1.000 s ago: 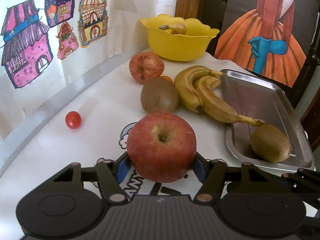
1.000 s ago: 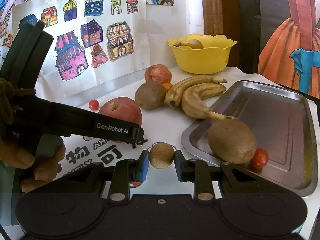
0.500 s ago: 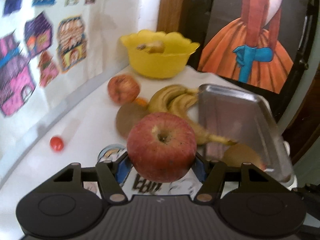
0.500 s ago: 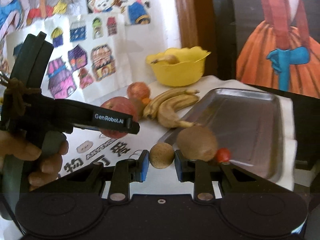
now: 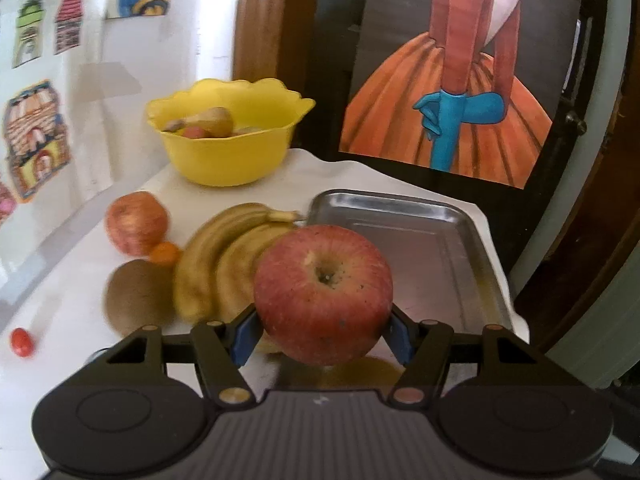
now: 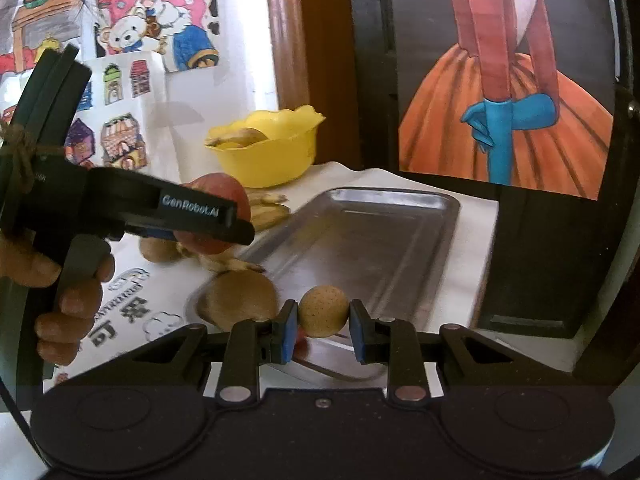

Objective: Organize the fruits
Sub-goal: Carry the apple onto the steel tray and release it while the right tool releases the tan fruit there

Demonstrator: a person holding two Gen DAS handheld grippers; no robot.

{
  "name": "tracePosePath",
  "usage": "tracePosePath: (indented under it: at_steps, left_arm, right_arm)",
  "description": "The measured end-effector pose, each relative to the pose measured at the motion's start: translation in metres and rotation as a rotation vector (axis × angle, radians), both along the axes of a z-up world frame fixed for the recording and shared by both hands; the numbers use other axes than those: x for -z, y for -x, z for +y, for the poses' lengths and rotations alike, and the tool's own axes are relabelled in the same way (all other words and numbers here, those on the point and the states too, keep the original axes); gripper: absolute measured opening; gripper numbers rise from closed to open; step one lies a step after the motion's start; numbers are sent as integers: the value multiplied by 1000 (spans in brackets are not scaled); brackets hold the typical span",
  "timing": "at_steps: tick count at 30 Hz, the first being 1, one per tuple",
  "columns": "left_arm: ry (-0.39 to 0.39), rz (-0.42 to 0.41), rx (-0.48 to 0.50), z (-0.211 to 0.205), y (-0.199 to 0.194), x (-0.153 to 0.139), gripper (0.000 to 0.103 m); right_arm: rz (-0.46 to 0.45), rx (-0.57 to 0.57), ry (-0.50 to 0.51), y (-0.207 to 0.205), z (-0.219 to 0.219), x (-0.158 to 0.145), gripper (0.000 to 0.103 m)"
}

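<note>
my left gripper (image 5: 322, 330) pinches the apple (image 5: 323, 294), held above the tray's (image 5: 460, 240) near end. my right gripper (image 6: 323, 334) pinches a small brown fruit (image 6: 323, 317) over the tray too.

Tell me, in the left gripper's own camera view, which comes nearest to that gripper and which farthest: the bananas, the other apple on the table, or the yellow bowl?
From the left gripper, which holds a red apple:
1. Bananas, just ahead, slightly left.
2. Second apple, farther back on the left.
3. Yellow bowl, at the table's far end, near the wall.
</note>
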State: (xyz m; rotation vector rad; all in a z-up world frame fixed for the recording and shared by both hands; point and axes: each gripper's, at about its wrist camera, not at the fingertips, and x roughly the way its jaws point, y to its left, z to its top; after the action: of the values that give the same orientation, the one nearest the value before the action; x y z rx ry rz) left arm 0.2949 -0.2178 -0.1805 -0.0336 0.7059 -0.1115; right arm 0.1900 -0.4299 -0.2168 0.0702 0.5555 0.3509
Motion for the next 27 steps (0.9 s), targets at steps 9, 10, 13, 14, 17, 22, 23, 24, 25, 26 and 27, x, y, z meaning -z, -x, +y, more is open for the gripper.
tracePosePath:
  at_steps: [9, 10, 13, 14, 17, 22, 23, 24, 25, 26, 27]
  left_arm:
    - [-30, 35, 33, -38, -23, 10, 68]
    - [-36, 45, 34, -41, -26, 11, 68]
    - [-40, 63, 33, -46, -32, 16, 68]
    - [-42, 65, 32, -48, -33, 17, 68]
    - [-51, 76, 30, -50, -36, 19, 68]
    - [-69, 111, 39, -52, -44, 23, 68]
    - [-70, 121, 42, -51, -45, 25, 68]
    - [-70, 131, 45, -51, -46, 26, 69]
    - [-70, 140, 46, -51, -47, 28, 69]
    - [-69, 149, 46, -51, -47, 29, 69]
    - [-69, 153, 47, -50, -47, 31, 69]
  right_arm:
    - [15, -41, 2, -18, -12, 15, 29]
    - [13, -49, 2, -19, -13, 16, 29]
    - [18, -59, 3, -25, -13, 20, 29]
    - [19, -60, 1, -26, -13, 21, 29]
    - [29, -63, 1, -29, -13, 24, 29]
    - [47, -74, 6, -34, -11, 27, 29]
    - [49, -75, 7, -35, -10, 27, 29]
    - [51, -75, 7, -36, -9, 27, 29]
    - [54, -74, 7, -37, -9, 28, 30]
    - [55, -72, 8, -37, -8, 28, 30]
    - [54, -70, 8, -37, -8, 29, 31]
